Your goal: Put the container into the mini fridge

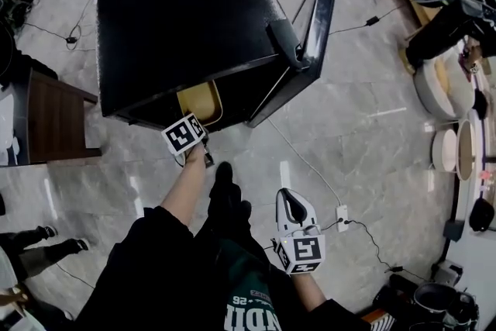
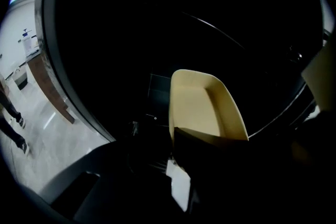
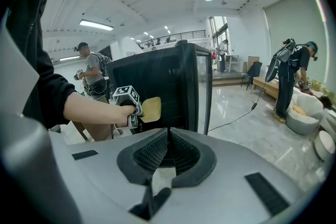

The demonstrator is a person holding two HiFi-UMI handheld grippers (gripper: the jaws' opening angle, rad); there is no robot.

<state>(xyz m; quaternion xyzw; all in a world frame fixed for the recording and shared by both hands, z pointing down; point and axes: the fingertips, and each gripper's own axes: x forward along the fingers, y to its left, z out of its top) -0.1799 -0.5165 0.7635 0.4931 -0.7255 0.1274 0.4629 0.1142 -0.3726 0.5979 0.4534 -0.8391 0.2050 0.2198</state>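
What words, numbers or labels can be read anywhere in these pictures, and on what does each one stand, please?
"-26" above "NDI", cut off by the picture's edge: green print on the person's dark top.
Wall notice in the left gripper view: too small to read.
Left marker cube and right marker cube: square patterns only, no words.

— What's the mini fridge [image 1: 178,19] finished like?
— Black, a finely textured top with a dull sheen. The container [image 2: 202,105] looks like smooth, matt cream plastic.
— And the floor [image 1: 364,136]?
— Glossy, polished stone-look tiles. My right gripper [image 3: 168,136] has a matt grey plastic shell and dark ribbed pads [image 3: 151,152].
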